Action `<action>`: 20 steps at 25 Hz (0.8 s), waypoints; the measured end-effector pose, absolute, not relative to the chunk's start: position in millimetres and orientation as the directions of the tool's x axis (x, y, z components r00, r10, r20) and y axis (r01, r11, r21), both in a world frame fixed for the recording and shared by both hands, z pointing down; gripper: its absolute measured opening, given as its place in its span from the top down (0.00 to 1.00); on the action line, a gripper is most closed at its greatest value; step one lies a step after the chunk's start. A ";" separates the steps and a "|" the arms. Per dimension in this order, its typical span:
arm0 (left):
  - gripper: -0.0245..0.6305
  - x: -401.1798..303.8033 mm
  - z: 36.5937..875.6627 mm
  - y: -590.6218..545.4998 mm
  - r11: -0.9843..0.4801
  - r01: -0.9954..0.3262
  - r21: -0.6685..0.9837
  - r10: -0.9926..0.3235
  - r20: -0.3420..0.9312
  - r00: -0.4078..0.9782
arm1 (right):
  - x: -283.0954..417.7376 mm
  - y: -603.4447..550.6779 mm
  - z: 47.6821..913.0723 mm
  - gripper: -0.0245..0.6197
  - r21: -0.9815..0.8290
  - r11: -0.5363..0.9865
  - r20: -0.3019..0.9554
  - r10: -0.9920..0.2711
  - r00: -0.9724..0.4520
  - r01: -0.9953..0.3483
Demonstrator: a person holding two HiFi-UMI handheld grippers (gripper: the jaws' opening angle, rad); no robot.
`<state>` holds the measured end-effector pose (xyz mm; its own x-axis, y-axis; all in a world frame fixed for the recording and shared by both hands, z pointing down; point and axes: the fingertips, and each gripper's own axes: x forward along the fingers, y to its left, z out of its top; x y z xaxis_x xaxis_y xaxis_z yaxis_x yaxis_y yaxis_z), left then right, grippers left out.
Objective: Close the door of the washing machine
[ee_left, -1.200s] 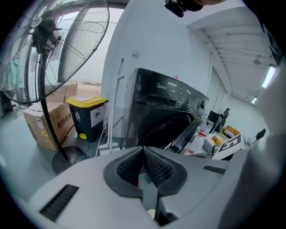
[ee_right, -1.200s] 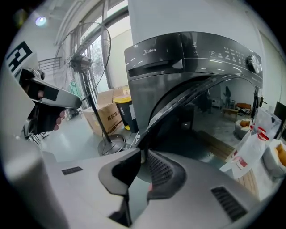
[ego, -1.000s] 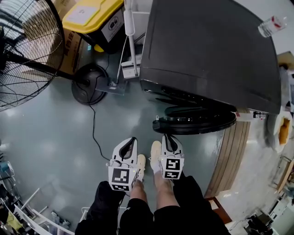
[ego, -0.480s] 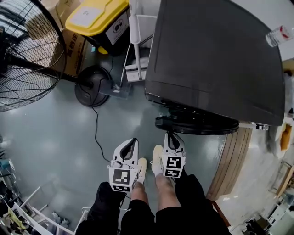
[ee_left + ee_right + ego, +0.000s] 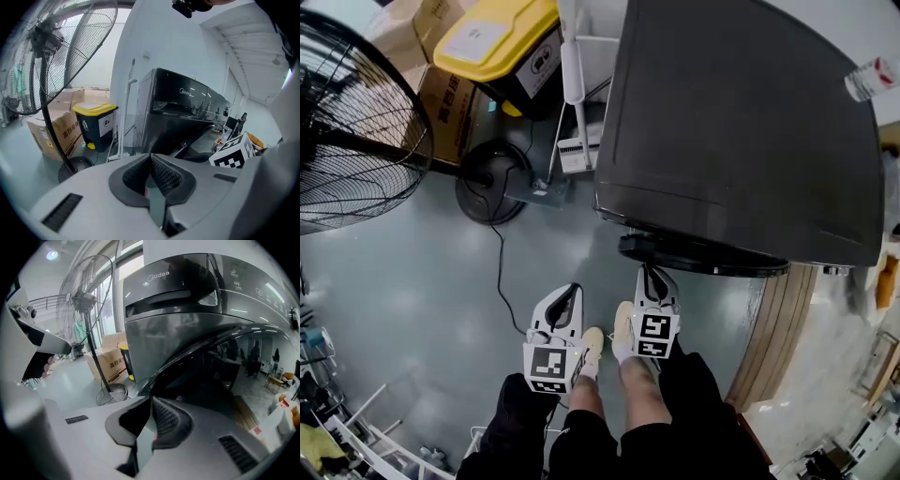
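While the person stands facing it, the dark washing machine (image 5: 741,112) fills the head view from 12 to 3 o'clock, and its round door (image 5: 703,255) juts from the front panel at about 4 o'clock of the machine's top, ajar and lying close to the front. In the right gripper view the door (image 5: 201,362) shows as a dark glass arc sweeping from 7 o'clock up to 2 o'clock, with a gap visible behind it. The right gripper (image 5: 649,274) sits at 6 o'clock of the door's left end, its tips just beside the rim; whether they touch it cannot be told. Its jaws are together with nothing between them, as its own view shows (image 5: 151,404). The left gripper (image 5: 567,295) hangs at 9 o'clock of the right one, apart from the machine, over the grey floor (image 5: 412,281); its jaws (image 5: 151,161) are likewise closed and empty. Two light shoes (image 5: 589,342) show between and below the grippers, near 6 o'clock. A large pedestal fan (image 5: 356,141) stands at 9 to 10 o'clock, its round base (image 5: 492,178) near the machine's left corner, with a black cable (image 5: 499,262) trailing from it toward 6 o'clock. A yellow-lidded bin (image 5: 497,37) and a cardboard box (image 5: 441,94) sit at 11 o'clock. A plastic bottle (image 5: 870,80) lies on the machine's top at 2 o'clock.
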<state>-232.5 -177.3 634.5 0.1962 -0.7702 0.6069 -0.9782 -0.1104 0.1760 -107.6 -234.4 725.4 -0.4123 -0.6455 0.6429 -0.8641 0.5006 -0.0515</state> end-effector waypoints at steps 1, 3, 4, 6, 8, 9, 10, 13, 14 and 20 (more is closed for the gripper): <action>0.92 -232.9 633.9 -179.0 -0.109 -0.978 0.175 -0.771 0.606 0.195 | -107.9 -236.4 725.3 0.91 -0.051 0.501 0.643 -0.645 -0.413 -0.864; 0.92 -233.2 633.3 -181.6 -0.107 -0.979 0.175 -0.772 0.605 0.193 | -108.0 -240.5 725.3 0.92 -0.046 0.502 0.641 -0.648 -0.411 -0.864; 0.92 -233.4 633.2 -182.4 -0.106 -0.979 0.174 -0.772 0.605 0.192 | -107.9 -242.5 725.3 0.92 -0.044 0.500 0.641 -0.650 -0.409 -0.865; 0.92 -233.5 633.4 -182.7 -0.104 -0.979 0.174 -0.772 0.607 0.190 | -107.8 -246.2 725.4 0.94 -0.044 0.496 0.641 -0.651 -0.406 -0.867; 0.92 -233.9 633.9 -182.6 -0.100 -0.979 0.176 -0.771 0.609 0.188 | -108.3 -250.3 725.1 0.94 -0.045 0.492 0.643 -0.651 -0.402 -0.869; 0.92 -234.3 634.2 -182.8 -0.098 -0.980 0.176 -0.770 0.611 0.186 | -108.8 -252.3 724.7 0.94 -0.044 0.492 0.644 -0.652 -0.401 -0.870; 0.92 -234.7 634.2 -183.0 -0.097 -0.980 0.175 -0.769 0.612 0.185 | -109.4 -253.6 724.4 0.93 -0.044 0.493 0.644 -0.651 -0.401 -0.869; 0.92 -235.7 632.9 -183.5 -0.095 -0.980 0.172 -0.770 0.612 0.182 | -110.4 -254.2 723.6 0.93 -0.041 0.502 0.648 -0.644 -0.406 -0.864; 0.92 -236.0 632.3 -183.6 -0.094 -0.981 0.172 -0.770 0.612 0.181 | -110.3 -254.7 723.3 0.94 -0.045 0.502 0.650 -0.641 -0.407 -0.864; 0.92 -235.0 630.0 -180.6 -0.089 -0.981 0.171 -0.771 0.612 0.176 | -112.1 -259.2 723.1 0.94 -0.055 0.491 0.656 -0.639 -0.402 -0.870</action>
<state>-235.0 -180.6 630.0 0.1760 -0.7711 0.6119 -0.9814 -0.0887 0.1705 -112.1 -259.2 723.1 -0.4021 -0.6386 0.6561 -0.8695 0.4908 -0.0552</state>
